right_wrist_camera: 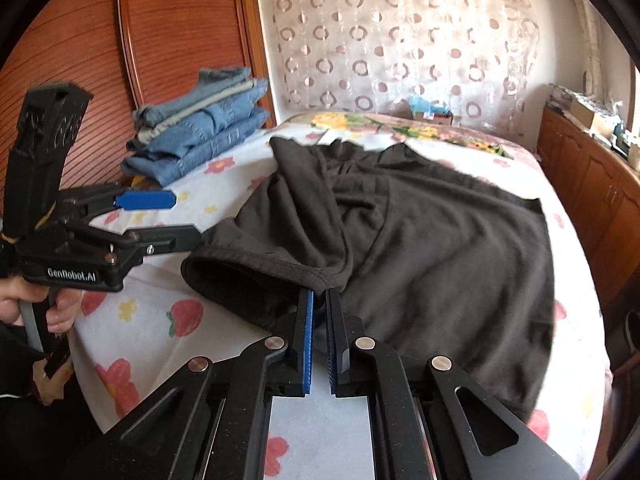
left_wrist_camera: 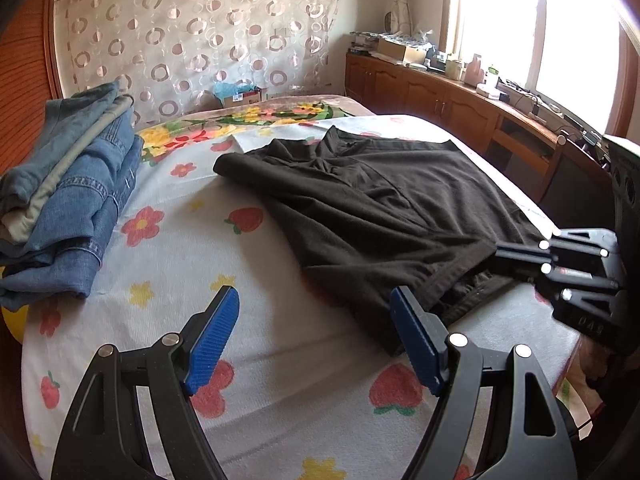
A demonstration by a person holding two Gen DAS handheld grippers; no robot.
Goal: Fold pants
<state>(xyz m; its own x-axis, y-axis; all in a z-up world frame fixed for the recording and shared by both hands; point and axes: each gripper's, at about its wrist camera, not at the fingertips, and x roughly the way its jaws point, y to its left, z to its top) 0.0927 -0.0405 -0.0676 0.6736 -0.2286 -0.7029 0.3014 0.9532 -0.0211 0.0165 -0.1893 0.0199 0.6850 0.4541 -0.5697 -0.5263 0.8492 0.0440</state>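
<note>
In the left wrist view, the left gripper (left_wrist_camera: 314,312) hangs with its blue pads wide apart over the flowered bedsheet (left_wrist_camera: 248,364), just beside the near hem of the dark pants (left_wrist_camera: 400,216), holding nothing. Folded jeans (left_wrist_camera: 76,200) are stacked at the far left. In the right wrist view, the right gripper (right_wrist_camera: 320,300) is clamped together on the pants' hem (right_wrist_camera: 320,272); the pants lie spread across the bed.

Both grippers were black, left gripper (left_wrist_camera: 314,334) and right gripper (right_wrist_camera: 319,340), with ribbed blue pads inside the jaws, silver pivot screws behind them (white "GenRobot.AI" lettering on the left).
</note>
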